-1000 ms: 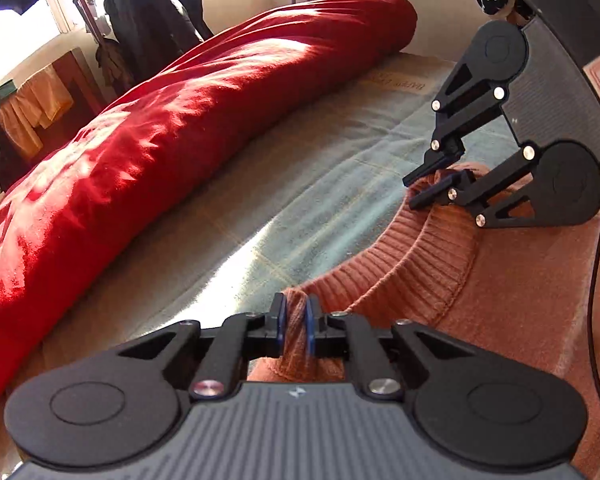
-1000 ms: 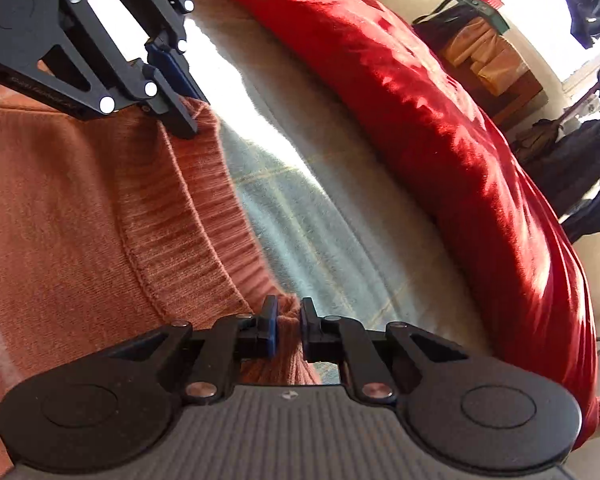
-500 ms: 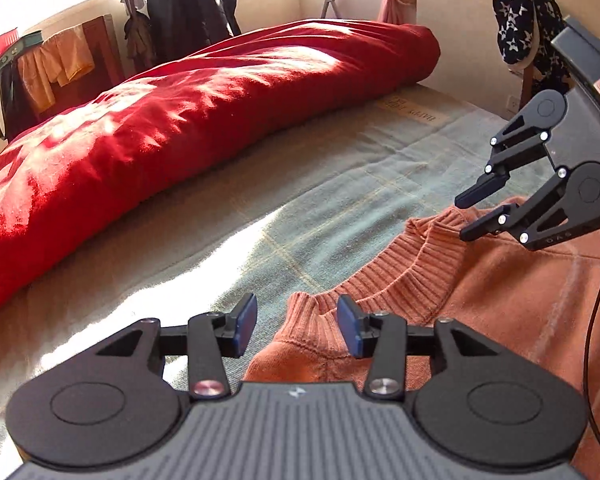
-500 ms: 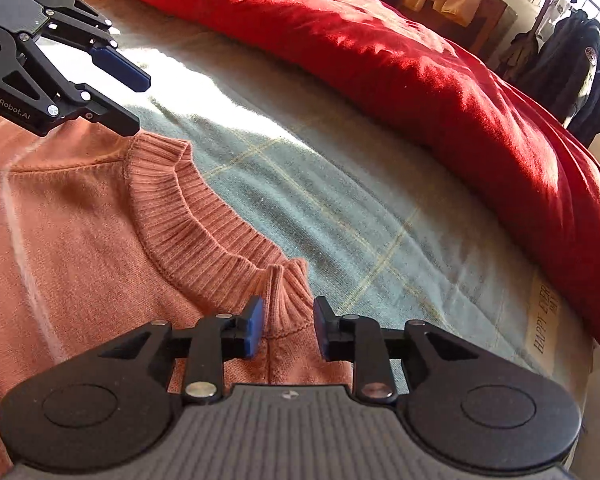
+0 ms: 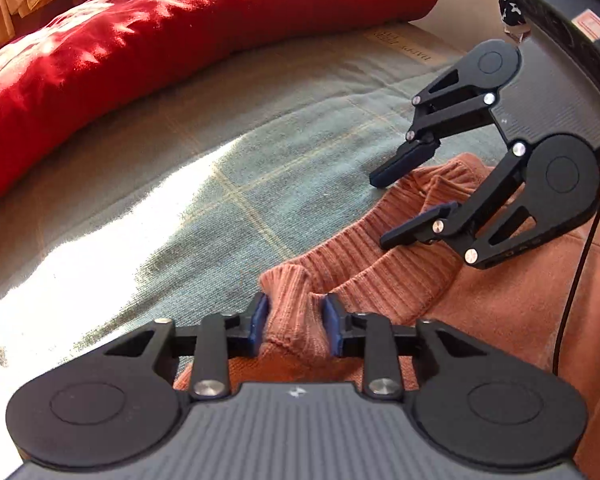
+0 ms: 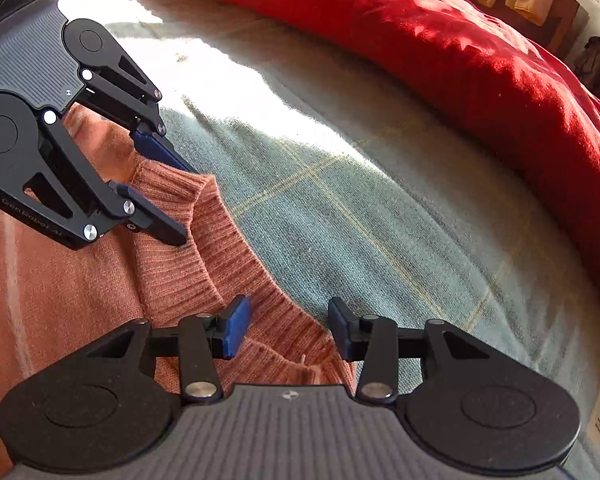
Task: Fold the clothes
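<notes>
Terracotta knit, the sweater (image 5: 500, 300) lies flat and unfolded on the green bedspread (image 5: 260, 152), the left gripper (image 5: 296, 324) just clenched on its ribbed hem (image 5: 380, 272) and the right gripper (image 6: 288, 328) just spreading, empty, so folding has barely begun.

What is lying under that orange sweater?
The orange sweater lies on a grey-green checked blanket, which shows past its ribbed collar. Anything directly beneath the sweater is covered.

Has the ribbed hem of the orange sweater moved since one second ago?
Yes. In the left wrist view the ribbed hem, earlier straight across the green blanket, now buckles into a fold between the left gripper pads, which have just been closing.
</notes>
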`<state>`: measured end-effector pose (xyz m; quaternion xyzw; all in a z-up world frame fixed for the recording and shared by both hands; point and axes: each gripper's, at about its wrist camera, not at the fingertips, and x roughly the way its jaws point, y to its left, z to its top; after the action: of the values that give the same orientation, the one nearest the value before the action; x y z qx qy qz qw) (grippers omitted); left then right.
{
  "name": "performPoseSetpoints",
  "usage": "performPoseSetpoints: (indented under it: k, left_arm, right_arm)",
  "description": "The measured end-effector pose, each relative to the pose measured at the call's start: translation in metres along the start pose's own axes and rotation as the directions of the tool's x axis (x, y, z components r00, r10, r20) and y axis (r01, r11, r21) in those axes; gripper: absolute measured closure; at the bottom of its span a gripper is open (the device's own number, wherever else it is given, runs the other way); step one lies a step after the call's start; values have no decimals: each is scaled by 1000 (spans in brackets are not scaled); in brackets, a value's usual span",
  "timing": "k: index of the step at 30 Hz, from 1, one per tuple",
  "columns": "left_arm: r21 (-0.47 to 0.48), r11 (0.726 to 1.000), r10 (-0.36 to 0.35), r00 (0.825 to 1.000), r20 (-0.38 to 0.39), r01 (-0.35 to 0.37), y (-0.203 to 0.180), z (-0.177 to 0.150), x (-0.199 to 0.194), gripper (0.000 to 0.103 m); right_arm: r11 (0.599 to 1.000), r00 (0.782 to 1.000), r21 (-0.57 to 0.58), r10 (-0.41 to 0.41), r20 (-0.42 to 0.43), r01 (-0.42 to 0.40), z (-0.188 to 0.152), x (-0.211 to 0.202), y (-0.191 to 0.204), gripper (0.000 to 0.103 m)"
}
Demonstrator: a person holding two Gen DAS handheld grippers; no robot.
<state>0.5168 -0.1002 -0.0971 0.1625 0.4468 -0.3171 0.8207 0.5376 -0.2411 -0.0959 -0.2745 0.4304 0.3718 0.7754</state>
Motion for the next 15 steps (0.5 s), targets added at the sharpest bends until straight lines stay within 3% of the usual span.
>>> performPoseSetpoints:
  k: [4, 7, 10, 13, 15]
  left_arm:
    - [96, 994, 43, 993, 111, -54, -22, -6, -27, 90]
    - [145, 988, 26, 983, 180, -52, -30, -9, -46, 92]
    - [205, 977, 7, 974, 228, -55, -36, -15, -63, 94]
    - [254, 965, -1, 975, 223, -58, -41, -19, -66, 94]
    - [265, 961, 16, 977, 213, -74, -43, -21, -62, 94]
  right_arm:
    - [996, 1000, -88, 23, -7, -24, 10, 3, 7, 54]
    - [977, 997, -199, 63, -45, -71, 14, 4, 18, 56]
    - [952, 989, -275, 118, -86, -137, 14, -2, 28, 63]
    - [932, 982, -318, 143, -126, -176, 14, -4, 36, 65]
    - [932, 983, -327, 116, -144, -158, 15, -1, 42, 74]
